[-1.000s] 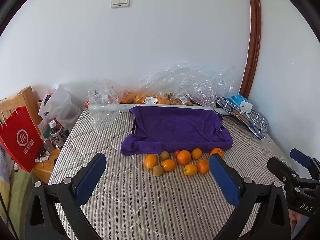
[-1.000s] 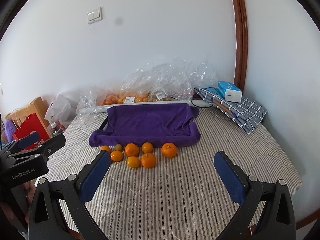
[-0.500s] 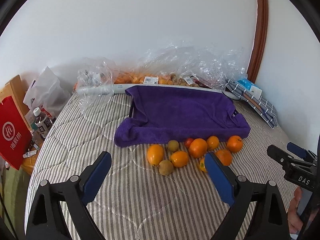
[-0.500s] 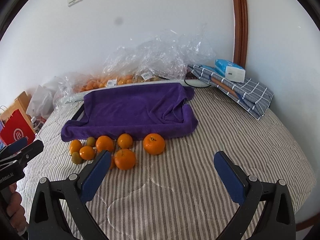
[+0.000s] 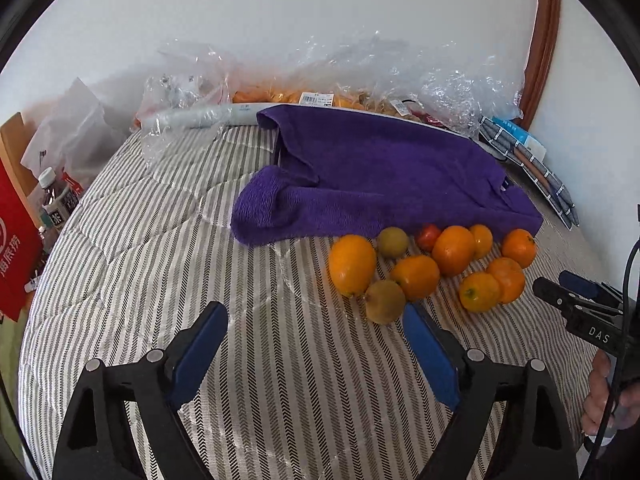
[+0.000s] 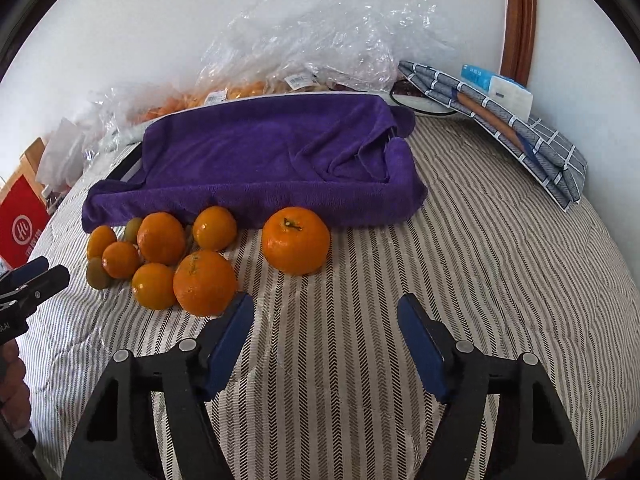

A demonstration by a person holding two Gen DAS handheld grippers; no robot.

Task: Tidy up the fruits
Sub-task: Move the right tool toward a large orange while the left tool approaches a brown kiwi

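Several oranges lie in a cluster [image 5: 436, 264] on the striped bed in front of a purple towel [image 5: 380, 176] draped over a tray. Among them are two brownish kiwis [image 5: 385, 302] and a small red fruit [image 5: 427, 237]. My left gripper [image 5: 314, 312] hovers low just left of the near kiwi; its jaws are closing with nothing between them. In the right wrist view one mandarin [image 6: 296, 240] sits apart from the cluster [image 6: 160, 260]. My right gripper [image 6: 324, 300] is just in front of it, jaws closing on nothing; its left finger [image 6: 234, 332] is beside a large orange [image 6: 205, 282].
Clear plastic bags [image 5: 360, 76] holding more fruit line the wall behind the towel. A folded checked cloth [image 6: 516, 136] with a tissue box [image 6: 496, 88] lies at the far right. A red paper bag [image 5: 16, 240] and bottles [image 5: 56, 196] stand off the bed's left edge.
Both grippers have come down and forward toward the fruit, which now looks much larger. The jaws of both have narrowed, the right one most in the last half second.
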